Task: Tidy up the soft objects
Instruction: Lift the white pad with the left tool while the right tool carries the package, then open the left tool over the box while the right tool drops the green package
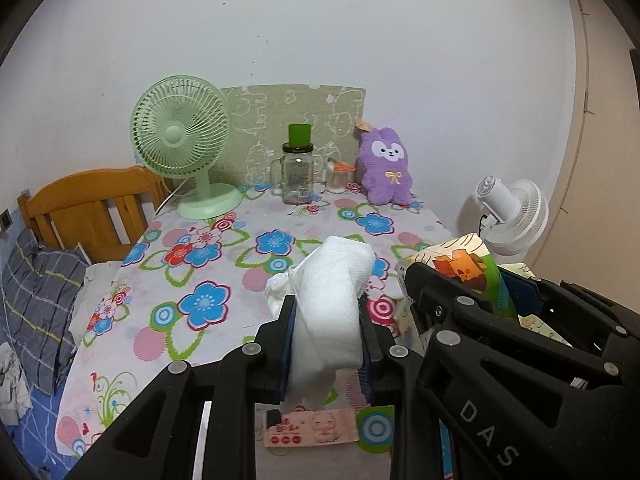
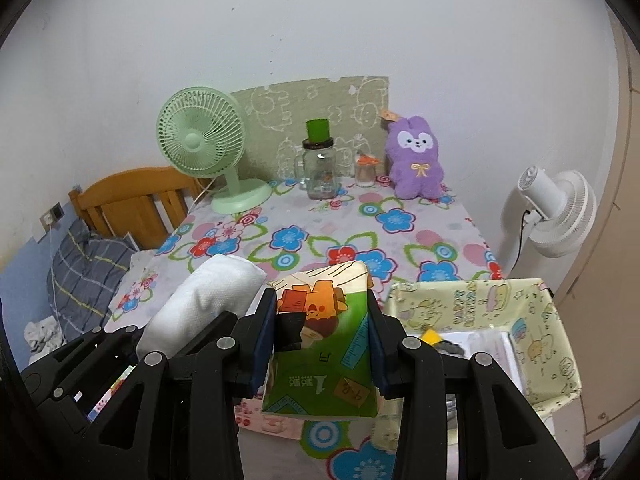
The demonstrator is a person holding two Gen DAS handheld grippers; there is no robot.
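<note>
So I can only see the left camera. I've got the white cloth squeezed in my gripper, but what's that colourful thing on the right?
Observer: It's a soft tissue pack with a cartoon print, clamped in the right gripper and lifted off the table.
Child: Is there somewhere to put it?
Observer: Yes, a pale yellow fabric basket sits just right of that gripper, at the table's near corner.
Child: Is the basket empty?
Observer: No, a small yellow thing and something white lie inside; I can't tell what they are.
</note>
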